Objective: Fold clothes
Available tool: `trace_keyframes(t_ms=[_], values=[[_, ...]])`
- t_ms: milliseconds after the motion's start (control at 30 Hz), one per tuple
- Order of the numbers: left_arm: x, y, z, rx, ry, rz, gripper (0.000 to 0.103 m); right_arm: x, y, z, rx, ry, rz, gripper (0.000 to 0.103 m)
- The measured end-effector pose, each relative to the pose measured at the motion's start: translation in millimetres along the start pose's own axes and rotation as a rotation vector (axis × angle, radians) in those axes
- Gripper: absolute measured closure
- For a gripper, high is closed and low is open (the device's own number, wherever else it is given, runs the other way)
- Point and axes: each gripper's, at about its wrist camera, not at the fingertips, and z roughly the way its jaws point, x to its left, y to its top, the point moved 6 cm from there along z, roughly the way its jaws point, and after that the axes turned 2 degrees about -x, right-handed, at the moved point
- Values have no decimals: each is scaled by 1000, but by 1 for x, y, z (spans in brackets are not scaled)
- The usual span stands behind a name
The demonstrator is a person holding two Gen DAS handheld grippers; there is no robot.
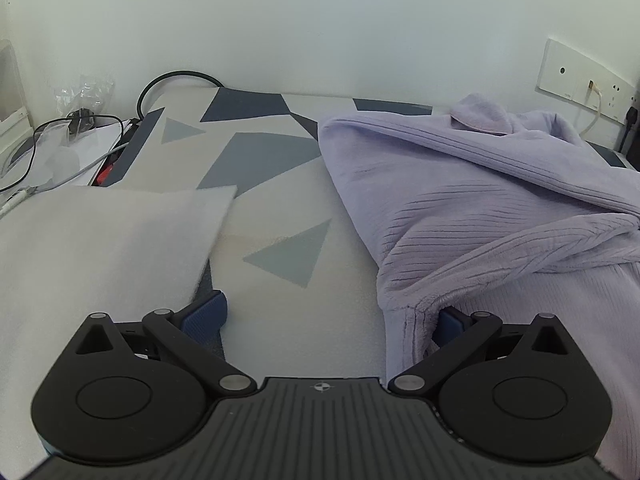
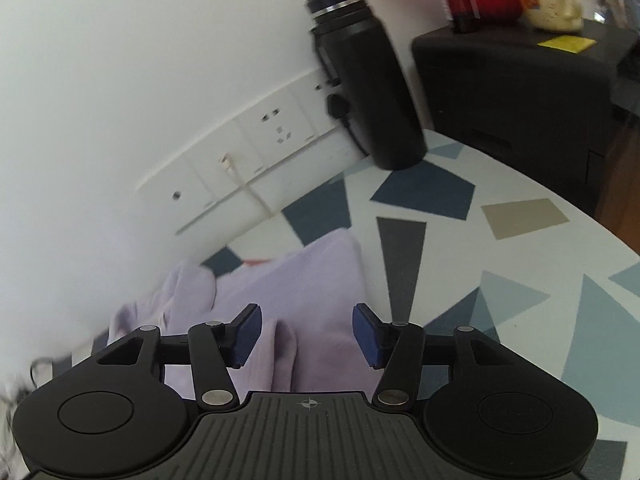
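Left wrist view: the left gripper stands spread wide, empty, beside the lilac ribbed garment, rumpled, one layer over another, on the patterned tabletop, so folding looks unfinished. Right wrist view: the right gripper hovers apart over that cloth's edge.

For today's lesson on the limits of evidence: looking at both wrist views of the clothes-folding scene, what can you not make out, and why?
- Left wrist view: the left gripper's right finger is partly hidden behind the edge of the lilac garment.
- Left wrist view: the garment runs off the right edge, so its type is unclear.
- Right wrist view: motion blur smears the lower left; the cables there are unreadable.
- Right wrist view: the red jar's label is too small.
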Motion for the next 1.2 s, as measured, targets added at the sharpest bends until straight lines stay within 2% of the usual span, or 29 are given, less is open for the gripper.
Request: trace_keyframes(t_ms=[267,333,400,500,567,733,933,1133,1167,1200], values=[[-2,1,-1,5,20,-16,0,42,-62,5,146,108,-300,56],[-2,1,0,11,22,-16,0,49,-67,9,171,121,-299,65],[-2,2,0,19,21,-16,0,55,-68,8,180,134,-302,98],[-2,2,0,24,20,-15,0,63,-64,-1,174,154,-307,98],[-2,1,0,20,19,-13,0,61,-52,-10,138,174,-271,98],[-2,0,1,16,14,-8,0,52,1,-8,66,224,-136,99],[-2,0,2,14,10,-3,0,60,62,56,46,200,-131,99],[-3,1,2,18,20,-13,0,58,70,140,90,68,-89,98],[-3,1,1,18,22,-15,0,56,69,146,87,51,-82,94],[-3,1,1,18,23,-17,0,54,69,148,87,46,-78,85]])
